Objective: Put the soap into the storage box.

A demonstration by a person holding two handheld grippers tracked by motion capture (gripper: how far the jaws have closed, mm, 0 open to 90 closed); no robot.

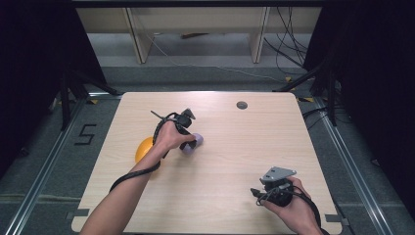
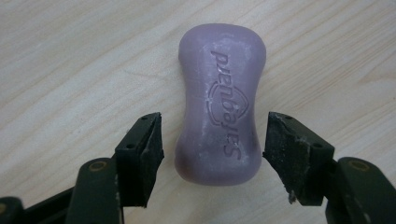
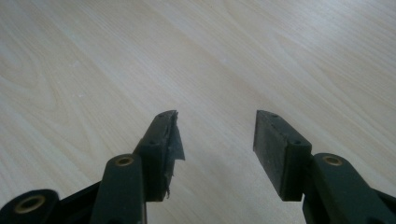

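Left gripper [image 1: 192,139], hand-held, item one: from the high view it sits just left of the table's middle, tipped down over a purple soap bar [image 1: 193,145] lying on the wooden table [image 1: 235,166]; an orange round object [image 1: 143,149] rests just left of the soap bar, partly hidden behind the left forearm. Right gripper [image 1: 274,188], item two: held in the right hand [image 1: 291,205] well to the right of the soap bar and nearer the person, grey three-cornered plate on top, cable trailing. A small dark grommet [image 1: 242,105] is set in the tabletop beyond the soap bar, toward the far edge. Left gripper view: left gripper [image 2: 215,144] with jaws spread apart, one on each flank of the soap bar [image 2: 219,100], a narrow gap showing on both sides, so no contact; the bar lies flat, embossed lettering facing up, its near end between the pads [image 2: 289,149]. Right gripper view: right gripper [image 3: 215,135] with jaws parted, bare wood grain of the table [image 3: 140,56] between and beyond them, nothing clasped; left pad edge looks frayed.
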